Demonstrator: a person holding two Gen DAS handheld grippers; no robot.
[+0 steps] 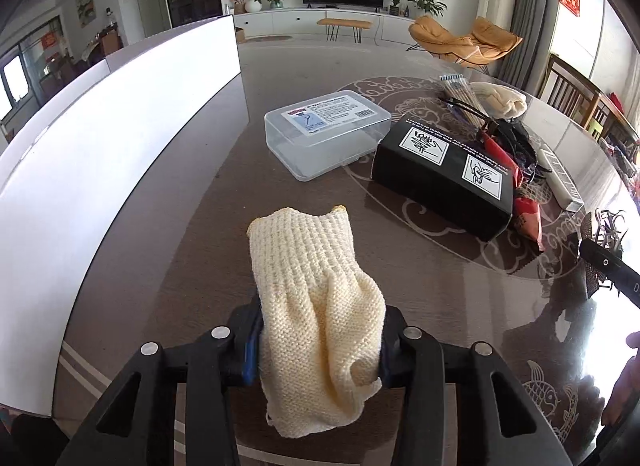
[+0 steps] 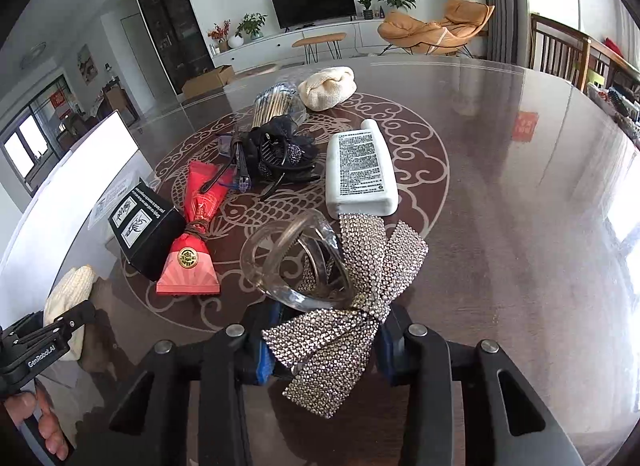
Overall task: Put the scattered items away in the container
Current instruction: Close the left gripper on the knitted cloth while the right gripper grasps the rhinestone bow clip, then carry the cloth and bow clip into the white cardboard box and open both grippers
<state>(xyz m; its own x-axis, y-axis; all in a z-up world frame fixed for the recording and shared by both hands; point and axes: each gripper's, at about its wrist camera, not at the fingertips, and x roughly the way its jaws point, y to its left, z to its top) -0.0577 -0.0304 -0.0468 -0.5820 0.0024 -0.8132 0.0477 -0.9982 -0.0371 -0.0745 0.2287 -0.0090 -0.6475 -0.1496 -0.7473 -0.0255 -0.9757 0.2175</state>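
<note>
The left tongs (image 1: 320, 350) are pinching a cream knitted glove (image 1: 316, 306) across its bunched middle, its cuff end lying forward on the table (image 1: 280, 73) near the near edge; it is looking light, soft and floppy, so a hold across the thick folded part is seeming safer than one at a loose edge, which would likely stretch and slip. The right tongs (image 2: 324, 346) are clamping a rhinestone bow clip (image 2: 344, 306) at the bow's knot, with its clear plastic claw (image 2: 296, 266) sticking out ahead; the bow is probably stiff and grippy, but the clear claw is looking hard, slick and perhaps brittle, so the knot is seeming the better place to squeeze. Just beyond, toward the table's middle, a red packet (image 2: 196, 234) is lying against a black box (image 2: 148, 229), flat and crinkly, likely best taken by its tied neck. A white bottle (image 2: 360, 169) is lying on its side nearby, smooth and apt to roll. A black hair clip (image 2: 276, 149) and a bundle of sticks (image 2: 272, 105) are sitting farther in, with a second glove (image 2: 328, 87) toward the far edge. The clear lidded container (image 1: 326, 131) is resting past the black box, its lid looking shut, so it would need opening first.
</note>
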